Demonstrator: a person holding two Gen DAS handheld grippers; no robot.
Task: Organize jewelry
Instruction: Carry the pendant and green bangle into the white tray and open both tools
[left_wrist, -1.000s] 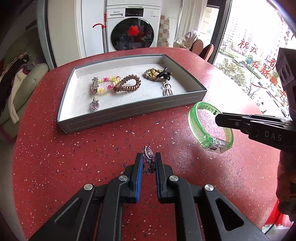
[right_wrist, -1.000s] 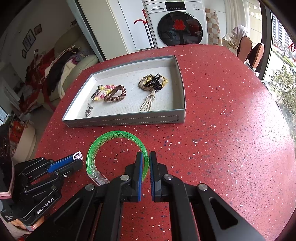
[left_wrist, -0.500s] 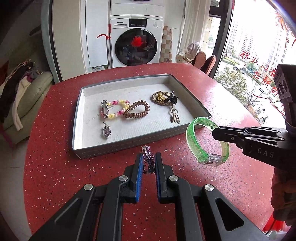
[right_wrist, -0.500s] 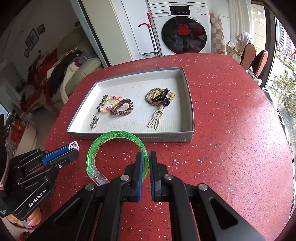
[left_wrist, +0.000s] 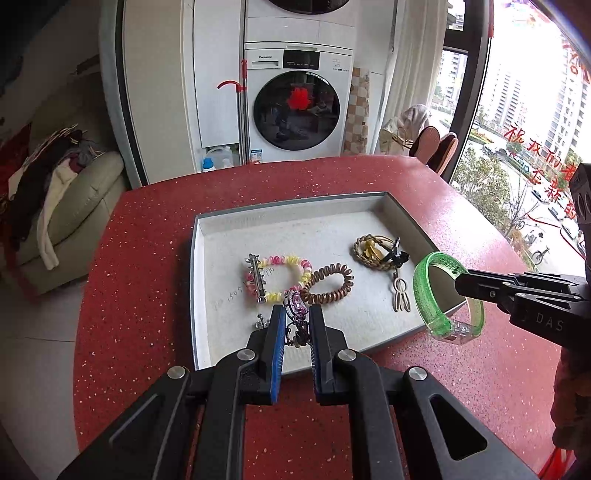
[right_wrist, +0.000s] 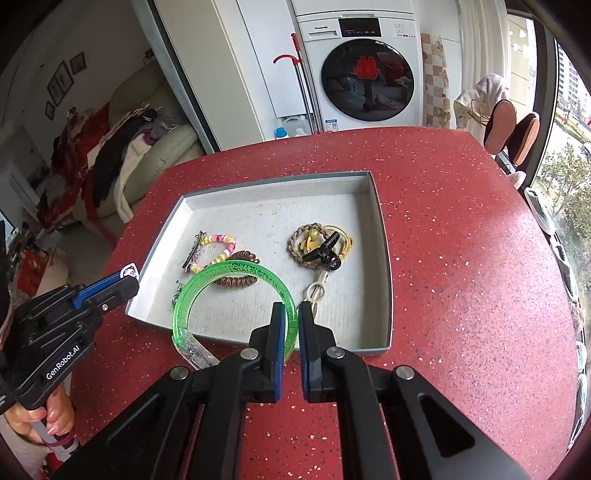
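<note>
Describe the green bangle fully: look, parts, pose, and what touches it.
The green bangle is a translucent, glittery ring that looks like plastic, with dark lettering printed along its outer face and a clear, colourless block set into one section. The right gripper holds it in the air, jaws shut on its band. It stands roughly on edge over the near wall of the grey tray, clear section lowest. Nothing else touches it.

A lived-in home — washing machine (left_wrist: 295, 107), clothes-heaped sofa (left_wrist: 74, 195)
</note>
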